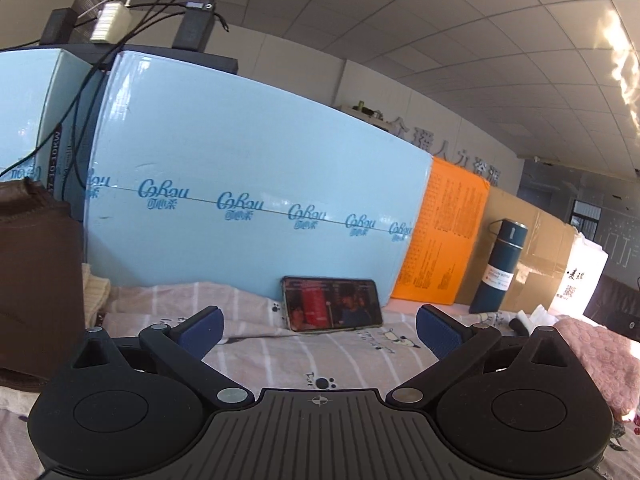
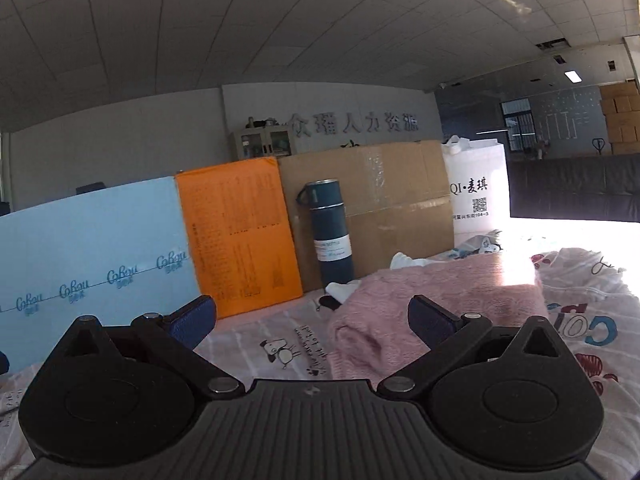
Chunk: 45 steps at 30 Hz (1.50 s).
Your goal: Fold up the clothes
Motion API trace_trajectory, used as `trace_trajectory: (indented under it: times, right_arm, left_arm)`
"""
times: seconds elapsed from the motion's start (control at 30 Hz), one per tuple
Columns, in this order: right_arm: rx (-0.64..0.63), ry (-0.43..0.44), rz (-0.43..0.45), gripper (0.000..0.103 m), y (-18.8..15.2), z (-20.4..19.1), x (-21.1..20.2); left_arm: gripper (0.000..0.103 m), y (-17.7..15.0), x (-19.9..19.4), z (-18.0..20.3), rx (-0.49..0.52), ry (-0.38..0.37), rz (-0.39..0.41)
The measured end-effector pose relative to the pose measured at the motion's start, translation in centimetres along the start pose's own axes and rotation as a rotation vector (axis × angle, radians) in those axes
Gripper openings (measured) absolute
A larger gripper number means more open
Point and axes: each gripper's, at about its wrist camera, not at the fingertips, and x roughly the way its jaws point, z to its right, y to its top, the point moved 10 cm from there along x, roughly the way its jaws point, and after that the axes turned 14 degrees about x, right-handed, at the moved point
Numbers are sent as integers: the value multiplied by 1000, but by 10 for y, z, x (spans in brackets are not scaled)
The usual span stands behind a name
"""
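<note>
A fuzzy pink garment [image 2: 432, 304] lies in a heap on the striped sheet [image 2: 260, 344], just ahead and right of my right gripper [image 2: 312, 320], which is open and empty. A white printed garment [image 2: 580, 312] lies to its right in bright sunlight. In the left wrist view the pink garment [image 1: 600, 356] shows at the right edge. My left gripper [image 1: 318, 330] is open and empty above the sheet [image 1: 320, 364]. A brown garment [image 1: 32, 280] is piled at the left, with a cream knit piece [image 1: 94, 296] beside it.
A phone [image 1: 332, 308] leans against a light blue box [image 1: 248, 208]. An orange carton [image 2: 236, 236], a cardboard box [image 2: 380, 200], a dark teal flask [image 2: 328, 232] and a white bag [image 2: 476, 188] line the back. A power strip and cables [image 1: 112, 20] sit on top at the left.
</note>
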Motion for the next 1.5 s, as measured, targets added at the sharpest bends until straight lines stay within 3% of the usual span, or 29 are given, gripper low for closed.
trace_trajectory:
  times: [0.1,0.3,0.63,0.8,1.1,1.2,1.37,1.5]
  right_arm:
    - [41,-17,-55,103,-14,-19,4]
    - [45,-152,-109,103,-39,-19,5]
    - [-15,-357,-43,103,-47,31,0]
    - [5,-425,-42,103,-46,57,9]
    - [-39,-439,-61,103,-43,80,51]
    - [3,-445,-105,103,-46,92,64]
    - [50,-487,-165,103,-51,106,83]
    - [71,-558,-244,103,-62,121,98]
  left_arm:
    - [103,3,-4,-5,11,-19,16]
    - [103,5,7,47,180,-198,31]
    - [103,-11,32,146,323,-402,65]
    - [103,-16,56,168,320,-393,32]
    - [103,-34,108,191,305,-356,-95]
    - [103,-43,118,199,322,-369,-151]
    - [103,-47,131,210,368,-338,-178]
    - [103,-67,146,223,447,-338,-298]
